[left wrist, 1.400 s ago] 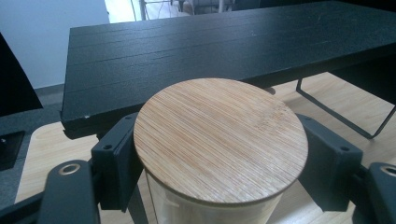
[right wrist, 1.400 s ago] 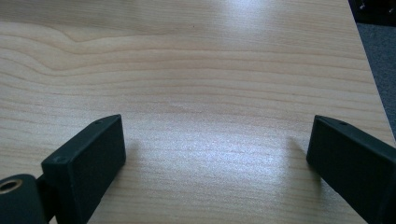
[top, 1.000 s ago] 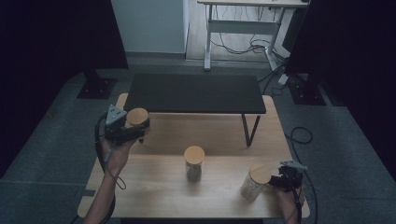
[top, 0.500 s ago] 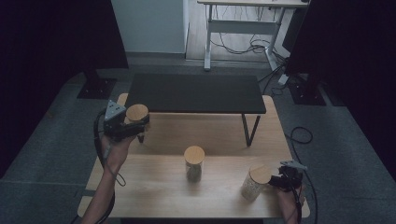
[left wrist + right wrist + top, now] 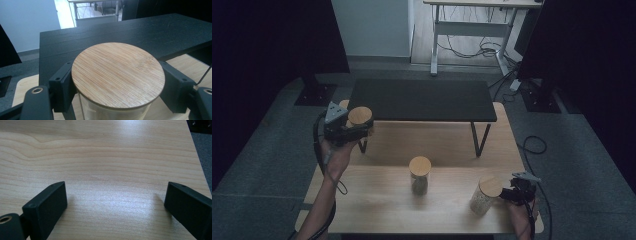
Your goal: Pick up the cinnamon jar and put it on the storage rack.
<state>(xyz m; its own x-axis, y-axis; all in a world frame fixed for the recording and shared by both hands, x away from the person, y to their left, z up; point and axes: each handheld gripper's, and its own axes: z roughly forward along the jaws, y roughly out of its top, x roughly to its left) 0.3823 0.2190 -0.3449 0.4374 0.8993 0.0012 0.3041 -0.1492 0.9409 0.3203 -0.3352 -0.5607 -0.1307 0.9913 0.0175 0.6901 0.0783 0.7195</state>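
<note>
My left gripper [image 5: 358, 126] is shut on a glass jar with a round bamboo lid [image 5: 360, 115] and holds it in the air by the front left corner of the low black shelf [image 5: 422, 100]. In the left gripper view both black pads [image 5: 62, 87] press on the jar just under its lid [image 5: 117, 75], with the shelf top [image 5: 125, 32] right behind. My right gripper [image 5: 518, 193] rests low over the wooden table [image 5: 377, 200] near its front right corner. Its jaws [image 5: 115, 205] stand wide open over bare wood, and a second lidded jar [image 5: 484, 195] stands just to its left.
A third lidded jar [image 5: 419, 175] stands in the middle of the table, in front of the shelf. The shelf rests on thin black legs [image 5: 477, 140]. Grey floor, cables [image 5: 537, 147] and dark stands surround the table. The table's right edge [image 5: 197, 152] is close to the right gripper.
The left gripper has carried its jar slightly up and toward the black shelf. The right gripper and the two standing jars have not moved.
</note>
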